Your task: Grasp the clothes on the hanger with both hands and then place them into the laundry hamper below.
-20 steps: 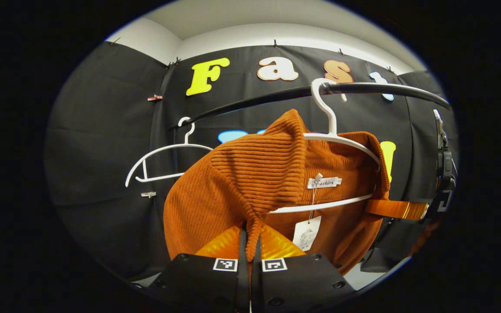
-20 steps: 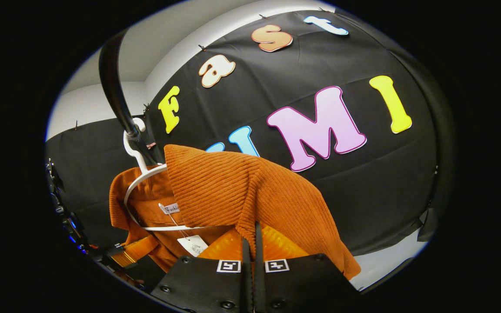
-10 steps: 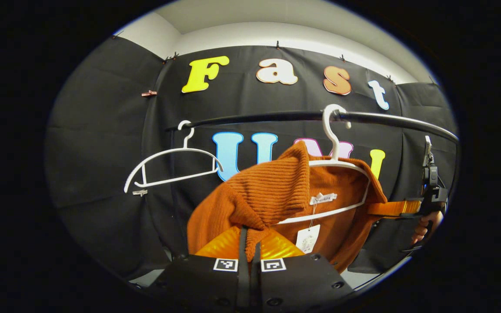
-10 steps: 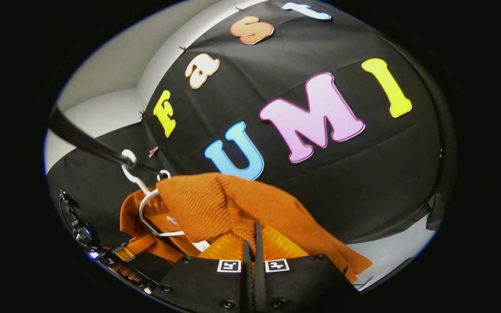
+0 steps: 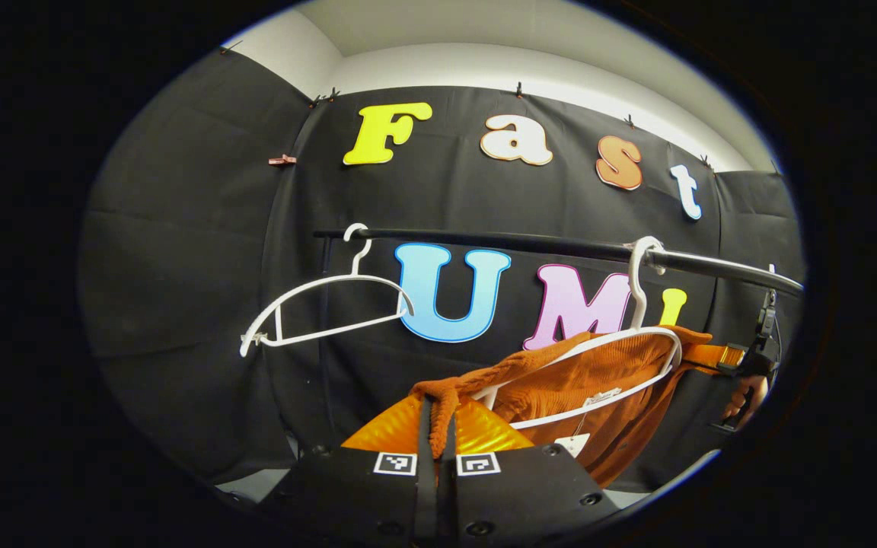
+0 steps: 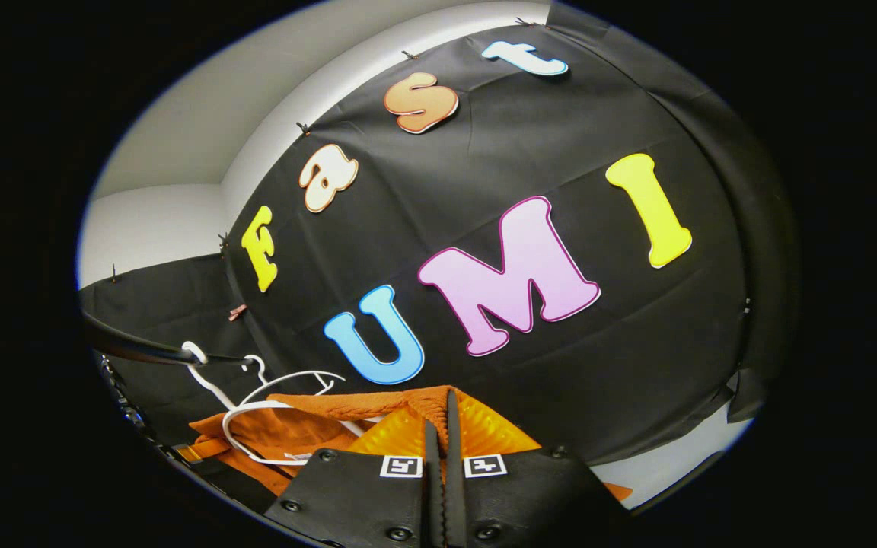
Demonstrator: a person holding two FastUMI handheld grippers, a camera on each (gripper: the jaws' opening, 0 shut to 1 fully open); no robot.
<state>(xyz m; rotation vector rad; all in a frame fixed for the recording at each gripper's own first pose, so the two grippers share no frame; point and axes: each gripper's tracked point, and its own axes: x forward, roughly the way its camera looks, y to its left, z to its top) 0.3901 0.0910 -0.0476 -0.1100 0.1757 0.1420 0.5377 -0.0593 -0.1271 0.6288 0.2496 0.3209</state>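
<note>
- Where the left gripper view looks forward, the left tool [image 5: 438,438] sits at the near bottom, its two fingers clamped tight on a bunched fold of the orange ribbed garment [image 5: 583,380].
- The garment stretches right toward a white hanger [image 5: 640,335] hooked on a black rail [image 5: 484,242]; it lies partly pulled off the hanger's frame.
- Farther left on the rail hangs a bare white hanger [image 5: 324,308].
- At the far right, the right tool [image 5: 720,355] grips the garment's other edge.
- Seen from the right gripper view, the right tool [image 6: 440,434] is closed narrow on the garment's [image 6: 286,430] edge, and the cloth runs left to the white hanger [image 6: 244,426] under the rail [image 6: 134,348].
</note>
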